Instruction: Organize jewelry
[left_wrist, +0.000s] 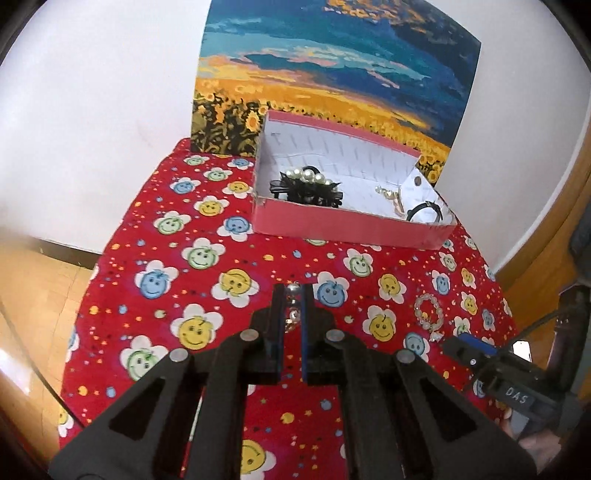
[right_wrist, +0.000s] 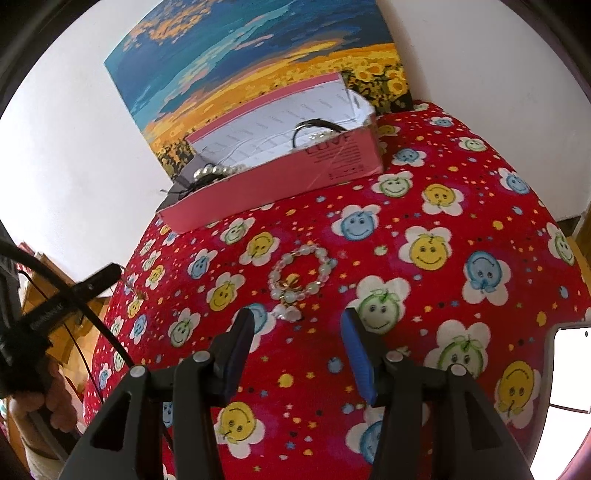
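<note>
My left gripper (left_wrist: 293, 291) is shut on a small silver earring (left_wrist: 293, 290), which sits between its fingers above the red smiley-flower cloth (left_wrist: 207, 280). A pink box (left_wrist: 332, 219) with a white inside stands at the back and holds a pearl and black bow hair tie (left_wrist: 306, 184), a gold piece (left_wrist: 391, 195) and a black hair band (left_wrist: 424, 212). A clear bead bracelet (right_wrist: 301, 277) lies on the cloth just ahead of my open, empty right gripper (right_wrist: 295, 321). The bracelet also shows in the left wrist view (left_wrist: 428, 314).
A sunflower-field painting (left_wrist: 332, 85) leans on the white wall behind the box. The cloth-covered table ends at the left over wooden floor (left_wrist: 33, 280). A white phone (right_wrist: 570, 369) lies at the right edge.
</note>
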